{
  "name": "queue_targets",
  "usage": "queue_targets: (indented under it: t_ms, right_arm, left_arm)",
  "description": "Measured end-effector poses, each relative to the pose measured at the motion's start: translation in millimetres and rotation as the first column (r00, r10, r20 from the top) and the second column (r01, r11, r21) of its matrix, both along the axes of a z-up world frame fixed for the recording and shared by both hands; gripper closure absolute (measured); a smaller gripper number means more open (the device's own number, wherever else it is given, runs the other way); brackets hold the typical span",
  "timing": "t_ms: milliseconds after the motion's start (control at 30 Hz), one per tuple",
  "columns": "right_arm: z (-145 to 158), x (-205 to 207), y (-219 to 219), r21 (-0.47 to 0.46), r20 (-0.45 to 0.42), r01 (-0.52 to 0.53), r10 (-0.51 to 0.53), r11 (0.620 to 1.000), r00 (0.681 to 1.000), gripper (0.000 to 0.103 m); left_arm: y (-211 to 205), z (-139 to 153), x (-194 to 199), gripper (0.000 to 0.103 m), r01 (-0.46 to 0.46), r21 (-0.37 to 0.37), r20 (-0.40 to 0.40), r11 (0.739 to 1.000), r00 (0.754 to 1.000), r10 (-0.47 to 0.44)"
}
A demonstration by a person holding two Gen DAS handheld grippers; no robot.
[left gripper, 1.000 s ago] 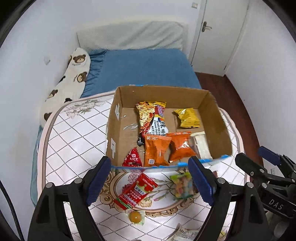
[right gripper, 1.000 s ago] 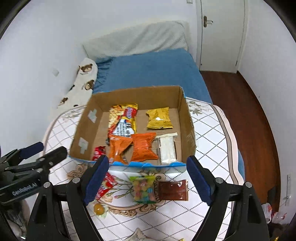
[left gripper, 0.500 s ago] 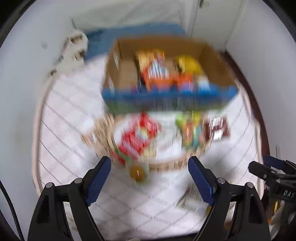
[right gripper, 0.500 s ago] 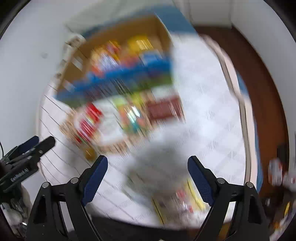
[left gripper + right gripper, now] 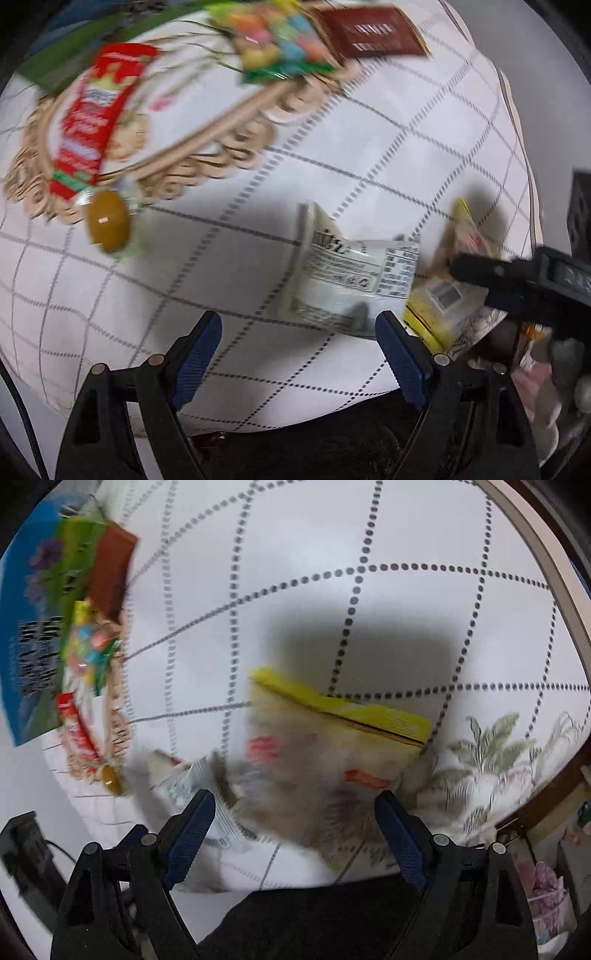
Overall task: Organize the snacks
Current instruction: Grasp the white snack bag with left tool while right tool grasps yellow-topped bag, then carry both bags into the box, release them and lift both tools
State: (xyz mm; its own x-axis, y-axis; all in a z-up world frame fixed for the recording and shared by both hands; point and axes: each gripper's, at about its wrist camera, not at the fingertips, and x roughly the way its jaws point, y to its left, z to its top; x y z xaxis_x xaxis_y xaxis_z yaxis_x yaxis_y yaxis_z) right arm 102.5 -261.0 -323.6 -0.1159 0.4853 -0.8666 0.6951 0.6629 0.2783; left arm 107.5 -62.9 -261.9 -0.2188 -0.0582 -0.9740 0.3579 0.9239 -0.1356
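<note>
The left tool (image 5: 297, 326) is directed steeply down at the bench (image 5: 207, 258), which is covered by a white cloth with a dotted grid; its blue-padded jaws are spread wide and nothing is pinched between them. A white snack packet (image 5: 351, 280) lies on the cloth just beyond the right jaw, near the near edge. To its right a yellow snack bag (image 5: 439, 306) is seen, partly covered by the right tool (image 5: 495, 284), which enters from the right. Farther away and to the left, a red snack packet (image 5: 92, 118) lies on an ornate tan medallion printed on the cloth, with a small amber candy (image 5: 107, 221) just below it. At the far edge a colourful candy bag (image 5: 273, 40) and a brown packet (image 5: 373, 33) lie side by side. In the right wrist view, heavily blurred, the right tool (image 5: 295, 808) is held over the yellow snack bag (image 5: 332, 738); its jaws are closing, yet they stand wide apart, and the pads are not seen pressing on the bag. The white snack packet (image 5: 207, 786) shows just beside the left jaw. A blue and green box wall (image 5: 33, 635) is visible at the far left.
</note>
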Motion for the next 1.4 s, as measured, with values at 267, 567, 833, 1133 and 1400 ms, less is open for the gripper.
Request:
queue_targets:
  t_ms: [267,567,833,1133,1400]
  right_arm:
    - [14.3,22.5,3.9,-0.202,0.048,-0.254,0.269,0.946,0.962,0.036]
    - [4.4,30.3,2.9,-0.208,-0.008,-0.312,0.318,0.927,0.948,0.023]
    - [4.6,43.8,39.3,-0.270,0.033,-0.383,0.406,0.883,0.913,0.031]
    - [6.2,55.7,69.1,-0.302,0.022,-0.483,0.513,0.822,0.858,0.030]
    - [20.2,44.5,62.6,-0.343,0.096,-0.429,0.485,0.836,0.869,0.050]
  left_arm:
    - [-46.0,-40.7,-0.6,0.018,0.059,-0.014,-0.108,0.998,0.992,-0.060]
    - [-40.7,-45.8,9.6,0.029,-0.012,-0.017,-0.044,1.000,0.999,0.012]
    - [25.5,-47.8,44.5,0.023,-0.282,-0.032,-0.071,0.959,0.958,0.279]
    - [7.8,-57.1,41.0,0.023,-0.299,-0.005,-0.017,0.954,0.954,0.299]
    - [12.3,-28.7,31.8,0.037,-0.275,-0.035,0.029,0.961,0.961,0.276]
